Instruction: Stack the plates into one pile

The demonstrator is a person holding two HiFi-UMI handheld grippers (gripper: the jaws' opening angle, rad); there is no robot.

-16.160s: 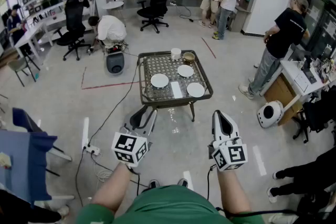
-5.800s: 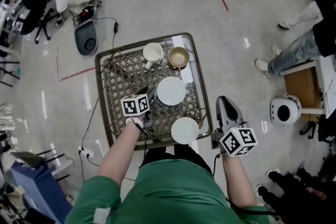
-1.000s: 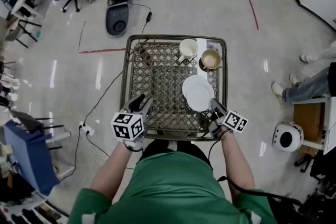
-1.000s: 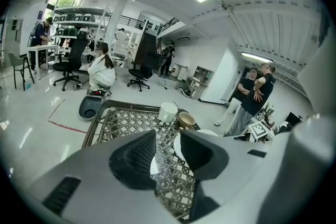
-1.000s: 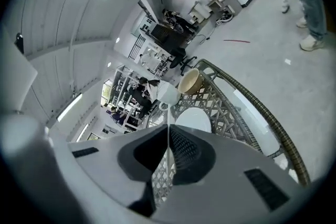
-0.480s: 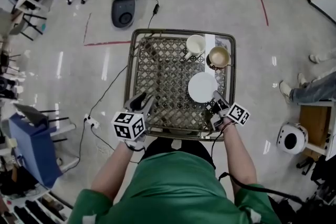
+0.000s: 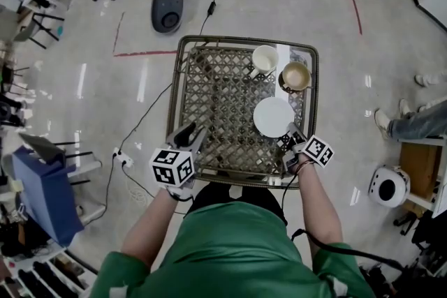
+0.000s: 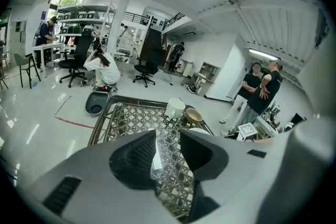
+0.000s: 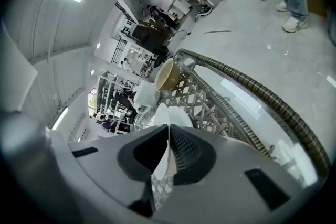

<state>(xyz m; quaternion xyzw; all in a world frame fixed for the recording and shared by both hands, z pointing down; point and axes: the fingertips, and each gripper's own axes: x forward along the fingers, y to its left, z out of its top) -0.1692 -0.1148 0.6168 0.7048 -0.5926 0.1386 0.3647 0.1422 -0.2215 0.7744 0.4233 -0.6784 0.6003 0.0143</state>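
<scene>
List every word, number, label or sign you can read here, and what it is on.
No readable text in any view.
Marker cube on the left gripper: black-and-white square patterns, no letters.
Marker cube on the right gripper: the same.
Shelves in the background: any print too small to read.

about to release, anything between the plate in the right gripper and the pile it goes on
Nothing visible. The right gripper clamps the plate's rim, and the plate covers the pile in the head view; the mug and bowl stand beyond it.

Green short-sleeved shirt. The left claw and right claw are grey — black ribbed pads, black-and-white marker cubes. Black cable at the right arm.
</scene>
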